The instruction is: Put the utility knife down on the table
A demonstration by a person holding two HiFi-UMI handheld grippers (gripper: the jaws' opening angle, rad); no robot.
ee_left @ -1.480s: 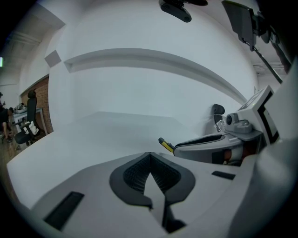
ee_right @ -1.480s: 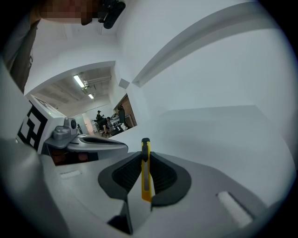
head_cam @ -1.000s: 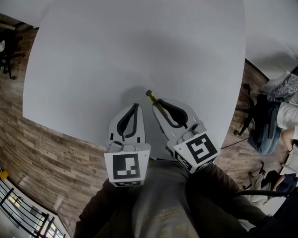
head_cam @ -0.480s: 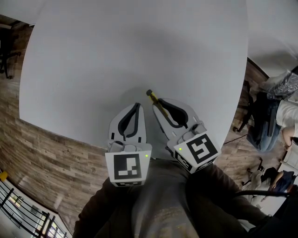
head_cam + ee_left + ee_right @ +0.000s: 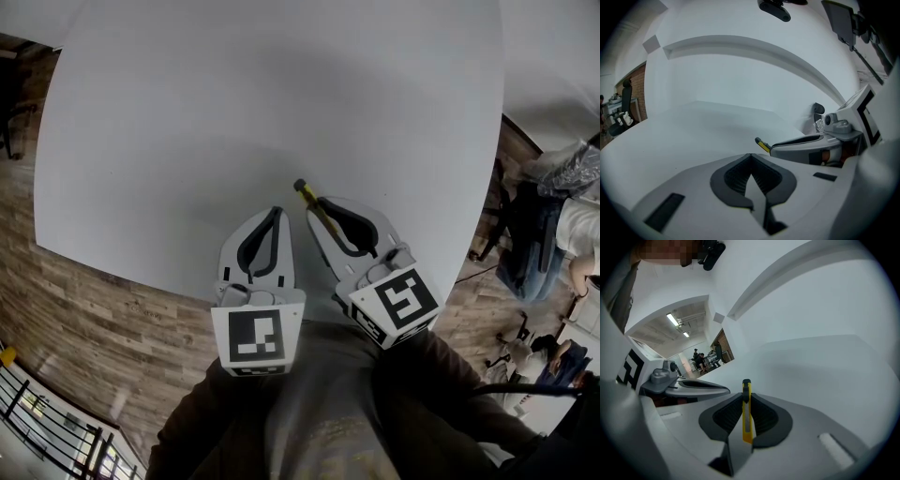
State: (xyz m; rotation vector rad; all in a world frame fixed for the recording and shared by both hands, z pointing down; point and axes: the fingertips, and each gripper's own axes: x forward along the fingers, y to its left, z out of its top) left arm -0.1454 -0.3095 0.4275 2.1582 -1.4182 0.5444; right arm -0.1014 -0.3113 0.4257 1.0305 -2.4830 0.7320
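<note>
A slim yellow utility knife with a black tip stands clamped between the ribbed black pads of my right gripper. From the head view the knife sticks out past the right gripper over the near part of the white table. My left gripper hovers just to its left, jaws shut with nothing between them. In the left gripper view the left gripper is shut and empty, and the knife tip pokes out of the right gripper beside it.
The white table spreads ahead of both grippers. Wood floor lies left of the table's near edge. At the right stand an office chair and a person. Several people sit far off in a lit room.
The head view has shifted slightly, so the table's left edge sits a little further left. Both grippers and the knife hold the same pose.
</note>
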